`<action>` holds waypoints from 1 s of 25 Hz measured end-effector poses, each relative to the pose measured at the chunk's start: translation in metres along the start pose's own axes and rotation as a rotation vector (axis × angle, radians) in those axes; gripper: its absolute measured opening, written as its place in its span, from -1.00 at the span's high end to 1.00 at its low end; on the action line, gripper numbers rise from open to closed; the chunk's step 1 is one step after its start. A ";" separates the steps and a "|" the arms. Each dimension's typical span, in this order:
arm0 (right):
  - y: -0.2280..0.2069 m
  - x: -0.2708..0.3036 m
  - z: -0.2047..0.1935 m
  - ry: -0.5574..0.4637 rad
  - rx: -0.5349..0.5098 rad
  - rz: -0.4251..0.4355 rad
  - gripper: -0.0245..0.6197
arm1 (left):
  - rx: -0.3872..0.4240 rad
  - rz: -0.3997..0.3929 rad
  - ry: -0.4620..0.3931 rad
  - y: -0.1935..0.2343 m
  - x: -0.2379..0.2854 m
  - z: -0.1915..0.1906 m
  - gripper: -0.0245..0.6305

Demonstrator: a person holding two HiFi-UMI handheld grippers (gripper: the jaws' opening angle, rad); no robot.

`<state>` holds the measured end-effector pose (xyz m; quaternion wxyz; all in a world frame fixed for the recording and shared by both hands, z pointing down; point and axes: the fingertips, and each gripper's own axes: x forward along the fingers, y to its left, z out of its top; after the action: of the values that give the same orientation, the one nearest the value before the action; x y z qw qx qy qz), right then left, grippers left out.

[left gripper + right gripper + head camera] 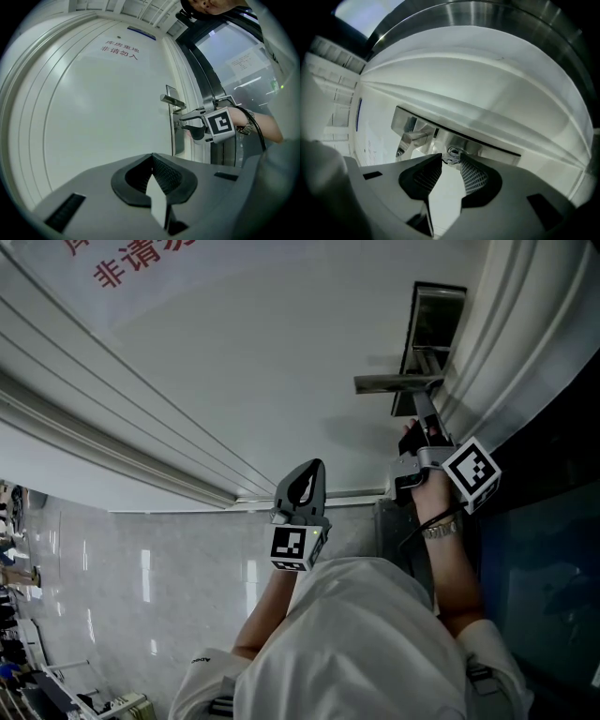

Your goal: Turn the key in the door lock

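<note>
Between the tips of the right gripper (451, 164) the small metal head of the key (450, 159) sits pinched. The jaws stand partway apart only because the key's width holds them so. The key's shank runs into the lock cylinder (453, 150) at twelve o'clock from the tips. This gripper points straight at the lock, which I judge lets a roll of the wrist pass directly into the key without bending it. The whole right gripper view is canted, which fits a turn in hand. At about ten o'clock from the key the lever handle (411, 137) juts from the same steel lock plate (492, 149), clear of the jaws. The left gripper (302, 486), at eight o'clock from the right one in the head view, has its jaws pressed together on nothing. It hangs well apart from the lock and faces the white door (234, 381), probably parked out of the way, since the turn needs one hand.
</note>
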<state>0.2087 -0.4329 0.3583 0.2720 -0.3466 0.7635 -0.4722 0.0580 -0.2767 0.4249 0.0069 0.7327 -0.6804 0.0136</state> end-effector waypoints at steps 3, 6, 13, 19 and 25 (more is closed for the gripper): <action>0.000 0.000 0.000 0.001 0.114 0.020 0.55 | -0.001 -0.004 -0.002 -0.002 0.001 0.001 0.90; 0.001 0.001 0.000 0.016 0.117 0.043 0.55 | -0.001 -0.009 -0.003 -0.004 0.001 0.001 0.90; 0.007 0.003 -0.004 0.083 -0.104 0.032 0.55 | -0.003 -0.016 0.001 -0.008 -0.005 -0.001 0.90; 0.002 -0.001 -0.020 0.148 -0.277 -0.004 0.43 | -0.002 -0.016 -0.006 -0.008 -0.011 0.000 0.90; 0.014 -0.009 -0.011 0.093 -0.762 -0.097 0.43 | -0.007 -0.016 -0.001 -0.007 -0.017 -0.001 0.90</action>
<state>0.2021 -0.4151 0.3508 0.0662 -0.4366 0.8786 -0.1821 0.0634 -0.2587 0.4253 0.0095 0.7380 -0.6746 0.0108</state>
